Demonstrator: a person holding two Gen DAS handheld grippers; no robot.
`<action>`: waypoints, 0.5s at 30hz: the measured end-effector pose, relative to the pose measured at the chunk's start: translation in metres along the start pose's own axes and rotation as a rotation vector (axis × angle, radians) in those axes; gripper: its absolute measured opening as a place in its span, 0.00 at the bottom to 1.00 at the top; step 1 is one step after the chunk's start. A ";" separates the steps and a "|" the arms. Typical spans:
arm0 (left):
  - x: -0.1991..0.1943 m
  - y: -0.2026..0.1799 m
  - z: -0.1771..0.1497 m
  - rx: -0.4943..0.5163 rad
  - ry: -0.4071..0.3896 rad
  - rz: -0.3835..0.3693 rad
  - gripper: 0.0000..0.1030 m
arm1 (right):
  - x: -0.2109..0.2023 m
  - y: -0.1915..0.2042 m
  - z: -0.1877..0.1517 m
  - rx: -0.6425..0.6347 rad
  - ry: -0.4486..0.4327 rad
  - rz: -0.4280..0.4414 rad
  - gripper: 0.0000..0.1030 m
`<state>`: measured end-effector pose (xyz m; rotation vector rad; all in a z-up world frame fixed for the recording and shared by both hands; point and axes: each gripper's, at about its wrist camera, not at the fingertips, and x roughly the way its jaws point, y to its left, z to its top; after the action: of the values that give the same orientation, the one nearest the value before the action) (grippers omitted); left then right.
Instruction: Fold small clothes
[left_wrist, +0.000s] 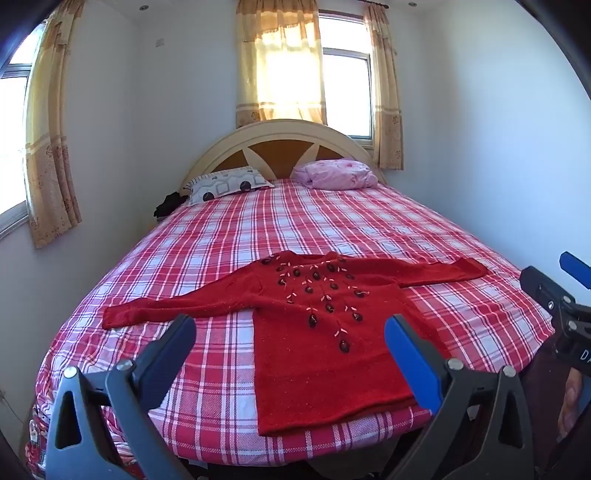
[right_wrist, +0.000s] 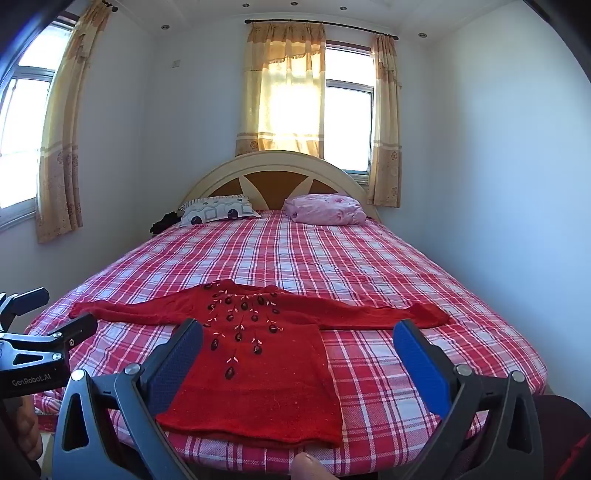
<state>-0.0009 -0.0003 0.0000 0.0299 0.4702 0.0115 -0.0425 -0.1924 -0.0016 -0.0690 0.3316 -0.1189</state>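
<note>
A small red knitted sweater (left_wrist: 314, 354) with dark beads and pale stitched leaves lies flat on the bed, front up, both sleeves spread sideways, hem toward me. In the right wrist view the same sweater (right_wrist: 266, 384) sits at the near end of the bed. My left gripper (left_wrist: 290, 328) hovers open above the hem area, nothing between its fingers. My right gripper (right_wrist: 297, 336) is open too, held above the sweater's lower body, its fingers apart from the cloth. Each gripper shows at the edge of the other's view: the right one (left_wrist: 561, 291), the left one (right_wrist: 40, 332).
The bed (left_wrist: 332, 229) carries a red and white checked sheet. A patterned pillow (left_wrist: 229, 184) and a pink pillow (left_wrist: 338, 173) lie at the curved headboard (left_wrist: 280, 144). Walls and curtained windows stand close on both sides. A fingertip (right_wrist: 306, 467) shows at the bottom edge.
</note>
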 end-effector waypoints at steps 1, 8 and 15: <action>-0.001 0.000 0.000 0.001 -0.001 0.006 1.00 | 0.000 0.000 0.000 0.000 0.001 0.001 0.99; 0.006 0.002 -0.003 -0.006 0.022 -0.020 1.00 | 0.005 -0.004 -0.001 -0.003 0.006 -0.001 0.99; 0.013 -0.001 0.001 0.007 0.019 -0.024 1.00 | 0.004 -0.005 0.001 0.002 0.004 0.002 0.99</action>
<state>0.0112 -0.0009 -0.0053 0.0312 0.4899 -0.0131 -0.0389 -0.1981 -0.0020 -0.0668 0.3360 -0.1174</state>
